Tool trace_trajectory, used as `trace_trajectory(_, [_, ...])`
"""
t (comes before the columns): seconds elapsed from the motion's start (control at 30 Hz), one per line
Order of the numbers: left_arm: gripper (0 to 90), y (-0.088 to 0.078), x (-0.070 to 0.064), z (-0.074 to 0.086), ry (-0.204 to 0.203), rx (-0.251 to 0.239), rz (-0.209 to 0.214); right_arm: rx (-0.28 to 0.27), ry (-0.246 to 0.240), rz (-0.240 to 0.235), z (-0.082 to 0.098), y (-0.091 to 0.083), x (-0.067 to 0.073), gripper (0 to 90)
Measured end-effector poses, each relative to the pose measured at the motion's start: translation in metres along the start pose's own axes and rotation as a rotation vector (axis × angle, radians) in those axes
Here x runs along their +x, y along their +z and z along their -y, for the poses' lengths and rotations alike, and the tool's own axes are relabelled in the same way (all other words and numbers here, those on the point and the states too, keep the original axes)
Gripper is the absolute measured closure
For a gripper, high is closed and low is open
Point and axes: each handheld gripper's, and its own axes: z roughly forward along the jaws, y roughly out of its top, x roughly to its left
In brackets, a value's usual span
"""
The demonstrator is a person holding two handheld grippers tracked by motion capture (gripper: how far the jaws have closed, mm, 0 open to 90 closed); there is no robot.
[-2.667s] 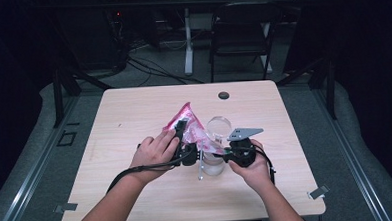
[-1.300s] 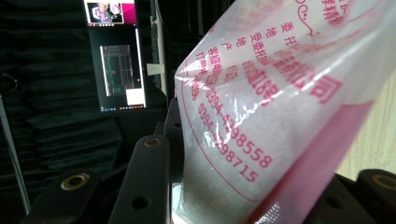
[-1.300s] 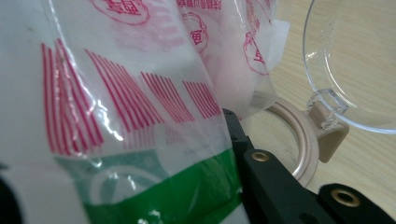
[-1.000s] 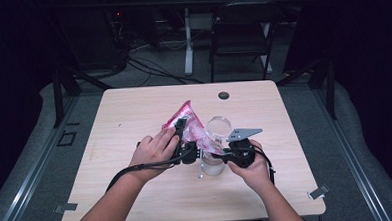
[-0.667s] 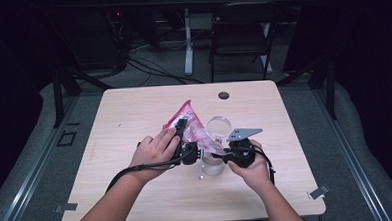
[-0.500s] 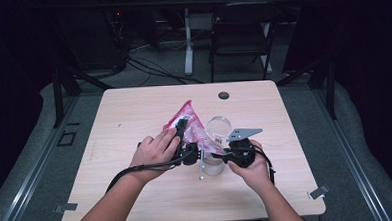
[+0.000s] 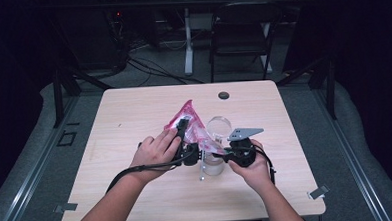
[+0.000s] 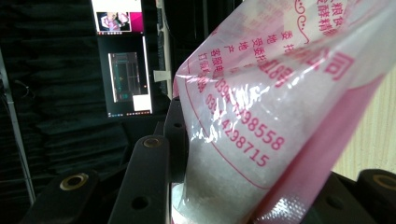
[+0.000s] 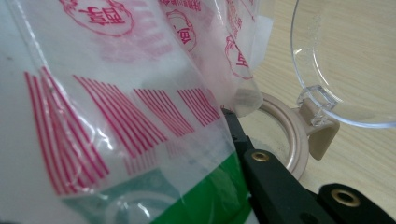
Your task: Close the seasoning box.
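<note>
On the pale wooden table (image 7: 134, 118), the person's left hand (image 7: 156, 151) lay toward the middle, wrapped over the left gripper (image 7: 185, 141), whose cable trailed back along the forearm toward the near edge. In the left gripper view its two black jaws stood partly apart with the pink-and-clear plastic bag (image 8: 280, 112) pinched between them, white grains showing through the film and red printed digits running across it. In the high view the bag (image 7: 192, 123) rose to a peak tilted up and away from the person, its lower end drooping toward the clear jar (image 7: 214, 162) just to the right of the left gripper. The jar's hinged clear lid (image 7: 218, 124) stood thrown open behind it; in the right gripper view the lid (image 9: 345, 60) hung off a beige ring (image 9: 289, 135) around the jar's mouth. Farther right, the right gripper (image 7: 226, 154), topped by its grey three-cornered plate, sat in the right hand (image 7: 254, 168); its jaws were clamped tight on a corner of the same bag, beside the jar's mouth. A small dark round disc (image 7: 224, 95) lay well apart near the table's far edge.
</note>
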Motion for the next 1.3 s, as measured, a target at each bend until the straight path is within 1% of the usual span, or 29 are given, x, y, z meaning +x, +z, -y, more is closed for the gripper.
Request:
trace_trajectory(0.17, [69.3, -0.0001, 0.0008, -0.0010, 0.007, -0.001, -0.002, 0.000, 0.003, 0.002, 0.0003, -0.0001, -0.0009, 90.0])
trace_trajectory(0.4, [69.3, -0.0007, 0.0001, -0.0016, 0.003, -0.002, 0.001, 0.005, 0.005, 0.004, 0.0008, 0.0002, -0.0017, 90.0])
trace_trajectory(0.43, [69.2, -0.0009, 0.0001, -0.0017, 0.004, -0.001, 0.004, 0.006, 0.004, 0.004, 0.0009, 0.0002, -0.0018, 90.0])
trace_trajectory(0.47, [69.3, -0.0011, 0.0009, -0.0019, 0.015, -0.003, -0.002, 0.006, 0.005, 0.004, 0.0009, 0.0003, -0.0018, 90.0])
trace_trajectory(0.5, [69.2, -0.0013, 0.0003, -0.0017, 0.004, 0.000, 0.005, 0.007, 0.004, 0.003, 0.0009, 0.0004, -0.0018, 90.0])
trace_trajectory(0.53, [69.2, -0.0015, 0.0008, -0.0019, 0.008, -0.003, -0.006, 0.007, 0.005, 0.003, 0.0009, 0.0005, -0.0016, 90.0])
trace_trajectory(0.63, [69.2, -0.0020, 0.0006, -0.0024, 0.010, -0.005, -0.009, 0.008, 0.003, 0.003, 0.0010, 0.0009, -0.0015, 90.0])
trace_trajectory(0.67, [69.2, -0.0019, 0.0007, -0.0026, 0.020, -0.001, 0.005, 0.009, 0.003, 0.004, 0.0011, 0.0010, -0.0015, 90.0])
trace_trajectory(0.7, [69.1, -0.0019, 0.0004, -0.0028, 0.021, -0.004, -0.005, 0.010, 0.004, 0.005, 0.0012, 0.0011, -0.0015, 90.0])
trace_trajectory(0.83, [69.0, -0.0025, 0.0007, -0.0034, 0.026, -0.005, -0.008, 0.014, 0.004, 0.005, 0.0014, 0.0014, -0.0017, 90.0])
trace_trajectory(0.9, [68.8, -0.0032, 0.0005, -0.0039, 0.019, -0.009, -0.014, 0.015, 0.004, 0.006, 0.0016, 0.0016, -0.0019, 90.0])
trace_trajectory(0.93, [68.7, -0.0036, 0.0007, -0.0044, 0.018, -0.009, -0.007, 0.016, 0.005, 0.008, 0.0017, 0.0017, -0.0021, 90.0])
trace_trajectory(0.97, [68.6, -0.0044, 0.0010, -0.0051, 0.021, -0.016, -0.017, 0.016, 0.005, 0.009, 0.0019, 0.0019, -0.0024, 90.0])
trace_trajectory(1.0, [68.5, -0.0051, 0.0014, -0.0057, 0.025, -0.013, -0.012, 0.014, 0.009, 0.011, 0.0022, 0.0022, -0.0026, 90.0])
trace_trajectory(1.03, [68.3, -0.0057, 0.0019, -0.0064, 0.034, -0.016, -0.020, 0.013, 0.012, 0.010, 0.0024, 0.0024, -0.0029, 90.0])
trace_trajectory(1.1, [68.1, -0.0063, 0.0027, -0.0068, 0.042, -0.013, -0.013, 0.013, 0.015, 0.010, 0.0027, 0.0021, -0.0036, 90.0])
trace_trajectory(1.2, [68.1, -0.0066, 0.0033, -0.0068, 0.046, -0.017, -0.026, 0.012, 0.012, 0.013, 0.0024, 0.0014, -0.0036, 90.0])
trace_trajectory(1.23, [68.1, -0.0064, 0.0030, -0.0067, 0.048, -0.014, -0.015, 0.012, 0.012, 0.012, 0.0024, 0.0015, -0.0035, 90.0])
trace_trajectory(1.3, [68.1, -0.0064, 0.0028, -0.0067, 0.056, -0.016, -0.020, 0.011, 0.014, 0.010, 0.0026, 0.0021, -0.0034, 90.0])
